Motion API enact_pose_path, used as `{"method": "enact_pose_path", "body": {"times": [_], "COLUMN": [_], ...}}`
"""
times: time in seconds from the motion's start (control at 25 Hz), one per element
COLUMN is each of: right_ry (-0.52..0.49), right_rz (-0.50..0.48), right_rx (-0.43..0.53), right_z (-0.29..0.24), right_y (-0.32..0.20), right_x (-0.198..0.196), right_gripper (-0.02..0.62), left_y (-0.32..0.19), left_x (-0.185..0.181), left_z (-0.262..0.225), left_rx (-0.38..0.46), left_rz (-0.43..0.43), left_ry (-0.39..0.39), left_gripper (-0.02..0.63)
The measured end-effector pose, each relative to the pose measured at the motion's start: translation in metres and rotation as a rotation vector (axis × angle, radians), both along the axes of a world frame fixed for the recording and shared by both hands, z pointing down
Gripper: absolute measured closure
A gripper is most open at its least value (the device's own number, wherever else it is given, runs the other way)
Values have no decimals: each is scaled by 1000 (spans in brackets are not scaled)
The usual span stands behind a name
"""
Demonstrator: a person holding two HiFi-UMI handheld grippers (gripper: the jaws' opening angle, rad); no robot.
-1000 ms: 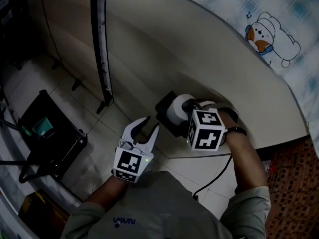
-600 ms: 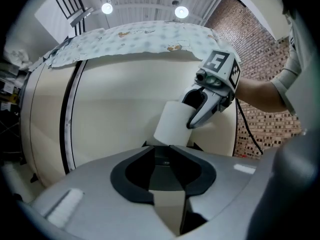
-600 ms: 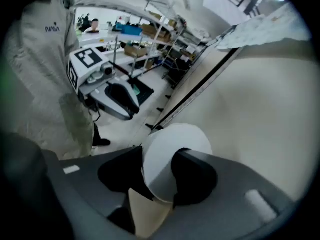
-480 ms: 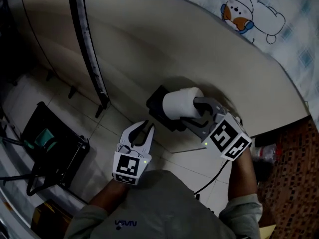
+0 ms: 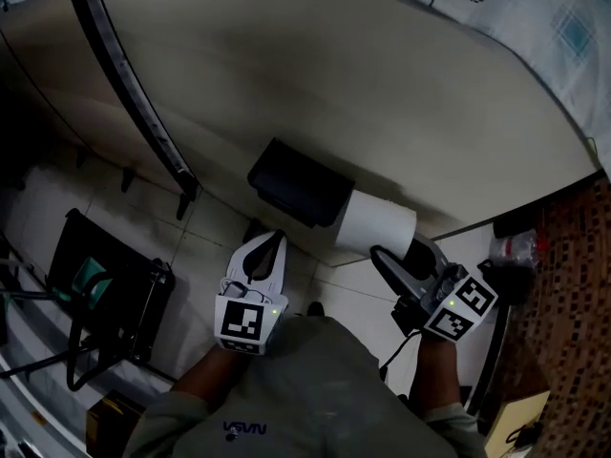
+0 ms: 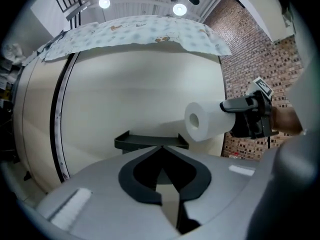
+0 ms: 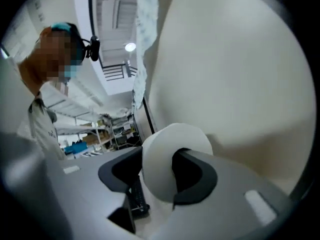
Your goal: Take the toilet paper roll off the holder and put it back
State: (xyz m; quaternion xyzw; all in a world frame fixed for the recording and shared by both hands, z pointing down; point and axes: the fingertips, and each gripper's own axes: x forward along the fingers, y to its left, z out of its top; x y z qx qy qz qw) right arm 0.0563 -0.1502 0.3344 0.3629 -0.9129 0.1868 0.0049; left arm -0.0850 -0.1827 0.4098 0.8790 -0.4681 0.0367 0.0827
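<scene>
The white toilet paper roll [image 5: 375, 222] is off the black holder [image 5: 296, 185] and hangs in the air just to its right. My right gripper [image 5: 401, 256] is shut on the roll, one jaw on each side; the right gripper view shows the roll [image 7: 161, 166] wedged between the dark pads. My left gripper [image 5: 275, 240] hovers below the holder, shut and empty. In the left gripper view its closed tips [image 6: 161, 148] point at the holder's tray [image 6: 150, 141], with the roll [image 6: 206, 120] and the right gripper [image 6: 248, 117] off to the right.
The holder is fixed to a curved cream wall [image 5: 382, 93] with a black vertical strip [image 5: 134, 93]. A black wire rack [image 5: 100, 299] stands on the tiled floor at left. A brick wall [image 5: 573, 284] rises at right. A person [image 7: 47, 104] stands behind.
My right gripper has drawn the roll off the holder, rightwards and towards me. My left gripper's jaws have closed. The head view has tilted down.
</scene>
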Motion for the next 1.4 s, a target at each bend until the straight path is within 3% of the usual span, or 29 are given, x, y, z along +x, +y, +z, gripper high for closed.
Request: {"method": "enact_pose_path", "body": {"times": [0.24,0.44,0.88,1.4], "right_ry": [-241,-342,-369,-381], "right_rz": [79,109,145,133], "right_rx": [-143,-207,-283,-348], "right_z": [40,67,100,118], "right_y": [19,25,27,7], "right_x": [30,40,55,52], "right_gripper": [416,417,420,423], "left_y": [12,16,25,15], "left_x": [27,42,59,53], "left_z": [4,10,26,40], "left_rx": [-23,-31,-54,-56], "left_rz": [31,45,47,-1], "left_ry": [-36,-58,-83,-91], "left_gripper": [600,601,601,601]}}
